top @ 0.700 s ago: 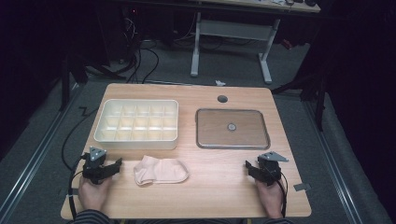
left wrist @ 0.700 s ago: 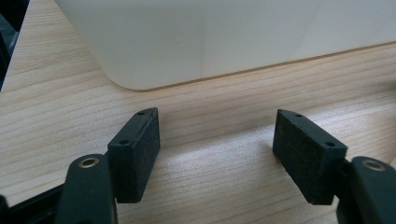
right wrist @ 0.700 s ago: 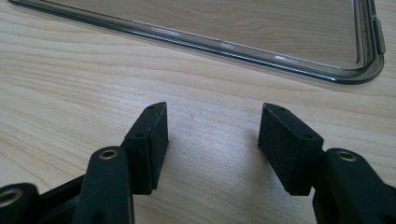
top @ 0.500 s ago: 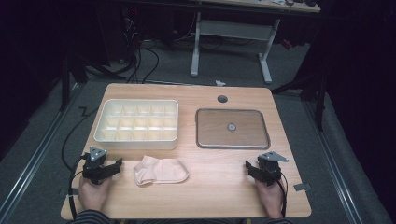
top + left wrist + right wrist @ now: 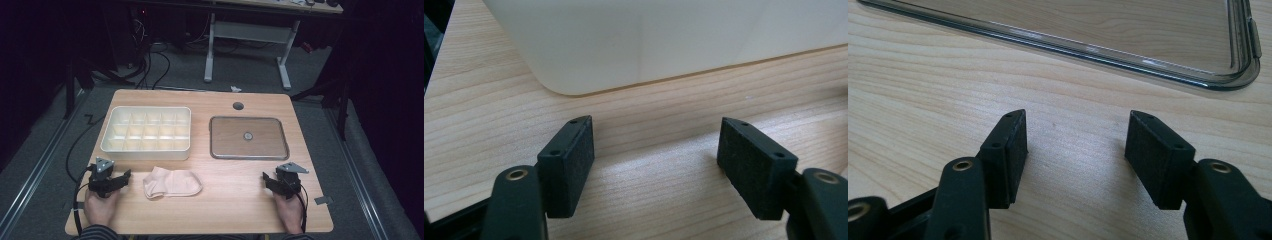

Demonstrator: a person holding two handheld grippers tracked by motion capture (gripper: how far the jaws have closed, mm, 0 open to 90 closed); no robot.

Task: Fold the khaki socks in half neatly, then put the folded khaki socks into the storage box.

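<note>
A pale pink sock [image 5: 172,183] lies flat on the wooden table [image 5: 225,205] near its front edge, left of centre. My left gripper [image 5: 120,178] rests on the table just left of the sock, open, with bare wood between its pads [image 5: 569,165]. My right gripper [image 5: 267,180] sits near the front right, open and apart from everything, and its own view has only wood between the pads [image 5: 1155,160]. A white divided organiser box [image 5: 147,132] stands behind the left gripper, its wall [image 5: 664,40] close ahead in the left gripper view.
A clear flat lid or tray [image 5: 248,137] with a round knob lies behind the right gripper; its rim [image 5: 1098,50] runs across the right gripper view. A cable hole [image 5: 238,106] sits near the table's far edge. Desk legs and cables stand on the dark floor beyond.
</note>
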